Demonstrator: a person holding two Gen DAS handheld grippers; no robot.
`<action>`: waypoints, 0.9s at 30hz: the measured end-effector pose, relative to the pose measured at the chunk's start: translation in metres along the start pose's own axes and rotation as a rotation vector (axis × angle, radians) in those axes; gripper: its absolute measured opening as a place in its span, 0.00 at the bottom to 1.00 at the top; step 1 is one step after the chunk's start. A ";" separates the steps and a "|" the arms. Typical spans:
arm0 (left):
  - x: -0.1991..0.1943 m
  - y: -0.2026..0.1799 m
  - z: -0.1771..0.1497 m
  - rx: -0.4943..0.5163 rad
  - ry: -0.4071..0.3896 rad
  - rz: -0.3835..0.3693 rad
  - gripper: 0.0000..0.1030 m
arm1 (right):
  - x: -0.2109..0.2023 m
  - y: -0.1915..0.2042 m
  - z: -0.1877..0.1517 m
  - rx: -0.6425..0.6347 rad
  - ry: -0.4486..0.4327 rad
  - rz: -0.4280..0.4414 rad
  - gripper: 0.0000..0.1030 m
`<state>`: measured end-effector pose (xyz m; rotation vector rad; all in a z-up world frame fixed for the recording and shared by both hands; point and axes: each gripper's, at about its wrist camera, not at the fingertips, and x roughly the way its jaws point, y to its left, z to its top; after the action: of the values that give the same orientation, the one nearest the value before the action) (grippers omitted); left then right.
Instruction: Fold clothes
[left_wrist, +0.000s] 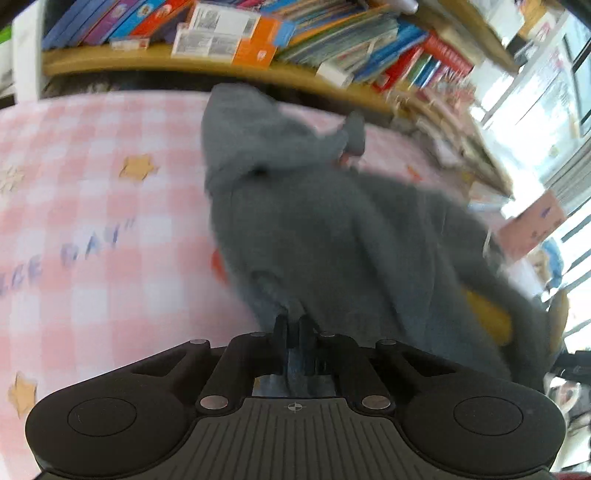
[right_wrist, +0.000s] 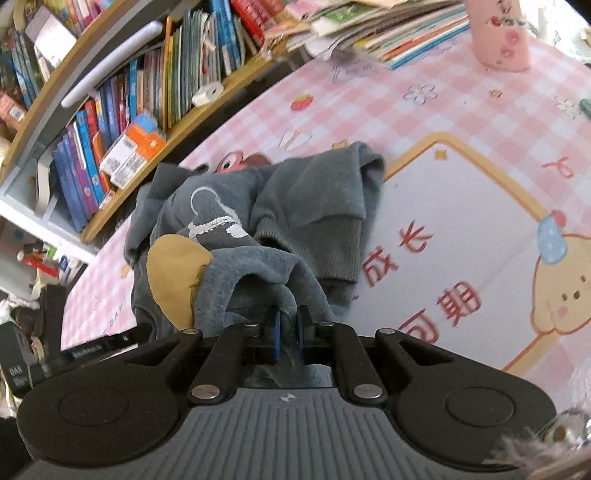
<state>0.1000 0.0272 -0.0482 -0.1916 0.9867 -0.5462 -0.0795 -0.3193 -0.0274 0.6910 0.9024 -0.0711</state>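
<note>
Grey sweatshirt (right_wrist: 295, 206), white print only right-wrist view

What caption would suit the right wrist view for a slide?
Right gripper shut on a fold of the grey sweater, which lies crumpled on the pink checked tablecloth beside a bookshelf.

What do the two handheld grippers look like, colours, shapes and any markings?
Both look alike. The left gripper has a matte black body with a ribbed grey centre plate bearing a small crosshair mark, round black discs either side, black linkage bars with silver rivets, and two narrow dark fingers. The right gripper matches, but its pads show blue. No sleeves or cables visible.
</note>
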 end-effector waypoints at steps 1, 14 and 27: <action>-0.009 0.001 0.016 0.000 -0.064 0.012 0.03 | -0.002 -0.002 0.001 0.003 -0.008 0.002 0.08; -0.111 0.014 0.101 0.037 -0.485 0.382 0.47 | 0.024 0.115 -0.056 -0.592 0.247 0.259 0.02; -0.087 0.078 -0.043 -0.260 -0.190 0.296 0.64 | 0.046 0.089 -0.035 -0.389 0.218 0.106 0.14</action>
<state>0.0542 0.1430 -0.0379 -0.3175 0.8782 -0.1248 -0.0451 -0.2190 -0.0305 0.3858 1.0495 0.2730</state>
